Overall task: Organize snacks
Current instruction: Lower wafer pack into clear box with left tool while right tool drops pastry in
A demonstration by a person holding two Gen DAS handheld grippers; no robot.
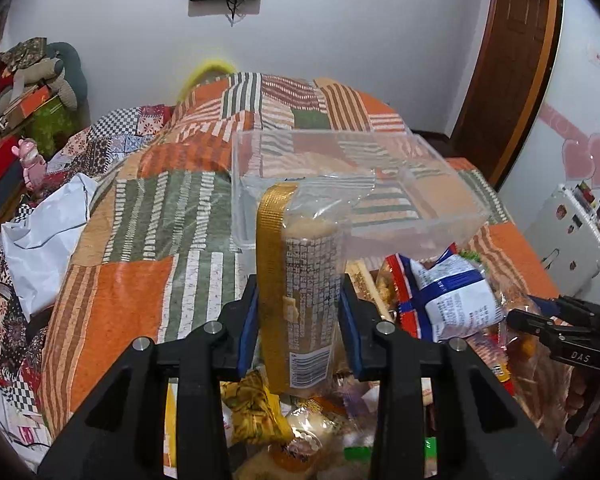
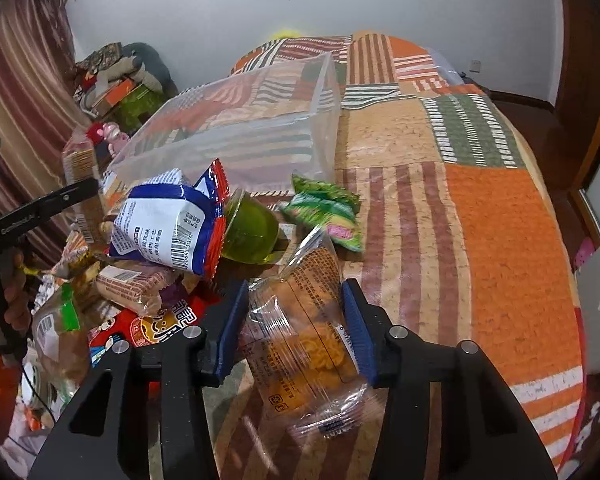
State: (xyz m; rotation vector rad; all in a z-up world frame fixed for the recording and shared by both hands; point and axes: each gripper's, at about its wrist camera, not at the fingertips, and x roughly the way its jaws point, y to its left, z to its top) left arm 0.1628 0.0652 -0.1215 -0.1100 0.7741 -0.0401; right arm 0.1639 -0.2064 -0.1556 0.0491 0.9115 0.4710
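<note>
My left gripper [image 1: 300,300] is shut on a tall clear cracker pack with a gold strip [image 1: 300,280], held upright above the snack pile, in front of the clear plastic bin [image 1: 440,216]. My right gripper [image 2: 296,320] is shut on a clear-wrapped orange pastry pack [image 2: 304,332], lifted a little over the bedspread. The bin also shows in the right wrist view [image 2: 324,92], empty, behind the pile. A blue-and-white snack bag [image 2: 168,220] lies on the pile, with a green jelly cup [image 2: 252,232] beside it.
A heap of mixed snacks [image 2: 112,300] lies at the left on the patchwork bedspread [image 2: 480,220]. A green wrapped snack [image 2: 324,208] lies near the bin. Boxes and clutter [image 1: 24,92] stand at the far left. A wooden door [image 1: 512,60] is at the right.
</note>
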